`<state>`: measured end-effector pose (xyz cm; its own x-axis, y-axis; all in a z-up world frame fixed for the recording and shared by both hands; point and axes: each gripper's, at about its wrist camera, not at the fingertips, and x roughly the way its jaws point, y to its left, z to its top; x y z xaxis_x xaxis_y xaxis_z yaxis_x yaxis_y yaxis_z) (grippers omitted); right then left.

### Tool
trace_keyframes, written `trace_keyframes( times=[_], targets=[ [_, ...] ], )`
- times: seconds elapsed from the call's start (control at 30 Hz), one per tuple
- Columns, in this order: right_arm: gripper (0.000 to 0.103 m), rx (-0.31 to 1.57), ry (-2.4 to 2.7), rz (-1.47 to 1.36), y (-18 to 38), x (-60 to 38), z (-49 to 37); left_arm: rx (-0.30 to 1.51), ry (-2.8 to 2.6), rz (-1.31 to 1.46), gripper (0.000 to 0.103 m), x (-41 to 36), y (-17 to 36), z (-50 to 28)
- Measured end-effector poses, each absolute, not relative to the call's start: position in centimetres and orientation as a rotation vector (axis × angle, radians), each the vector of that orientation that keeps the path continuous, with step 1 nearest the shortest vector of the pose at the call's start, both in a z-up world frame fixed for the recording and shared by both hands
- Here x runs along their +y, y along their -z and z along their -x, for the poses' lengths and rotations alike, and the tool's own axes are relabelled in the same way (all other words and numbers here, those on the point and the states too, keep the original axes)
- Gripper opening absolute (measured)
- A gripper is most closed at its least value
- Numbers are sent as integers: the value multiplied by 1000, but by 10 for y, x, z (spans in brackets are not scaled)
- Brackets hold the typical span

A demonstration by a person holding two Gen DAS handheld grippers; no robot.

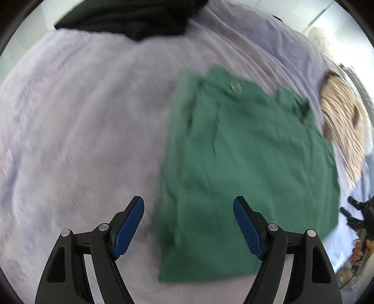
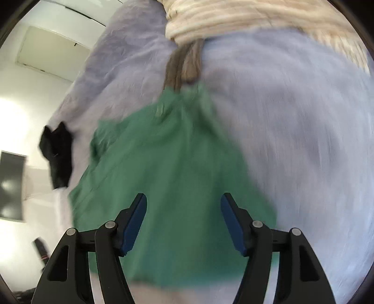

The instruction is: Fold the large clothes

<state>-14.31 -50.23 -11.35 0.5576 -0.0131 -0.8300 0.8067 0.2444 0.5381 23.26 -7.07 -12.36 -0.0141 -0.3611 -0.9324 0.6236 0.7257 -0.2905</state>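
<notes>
A green shirt lies folded on a pale lavender bedspread. It also shows in the right wrist view, collar end away from me. My left gripper is open and empty above the shirt's near left edge. My right gripper is open and empty above the shirt's near end. Both views are motion-blurred. The right gripper also shows at the right edge of the left wrist view, held in a hand.
A black garment lies at the far side of the bed; it also shows in the right wrist view. A cream striped knit garment lies beyond the shirt, also in the right wrist view. White walls and a dark screen stand beside the bed.
</notes>
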Motion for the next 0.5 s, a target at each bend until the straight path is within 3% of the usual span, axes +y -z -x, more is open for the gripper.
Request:
trace_keyframes(
  times=[0.2,0.27,0.33,0.37,0.4,0.43,0.5],
  targets=[
    [69,787,678,-1438,140,-435,194,1543,913,-128,80,-57,149,-210],
    [69,753,726,-1492,151,-434,209,1546,891,-136,74,-56,153,-207],
    [69,691,776,-1536,162,-443,214,1551,853,-164,17,-60,155,-209],
    [64,675,796,-1551,166,-450,214,1553,848,-170,13,-60,154,-210],
    [19,672,801,-1555,168,-456,212,1536,854,-174,12,-59,149,-208],
    [3,703,804,-1545,168,-463,207,1512,864,-193,10,-60,144,-206],
    [3,754,807,-1473,157,-467,196,1453,875,-257,10,-57,135,-198]
  ],
)
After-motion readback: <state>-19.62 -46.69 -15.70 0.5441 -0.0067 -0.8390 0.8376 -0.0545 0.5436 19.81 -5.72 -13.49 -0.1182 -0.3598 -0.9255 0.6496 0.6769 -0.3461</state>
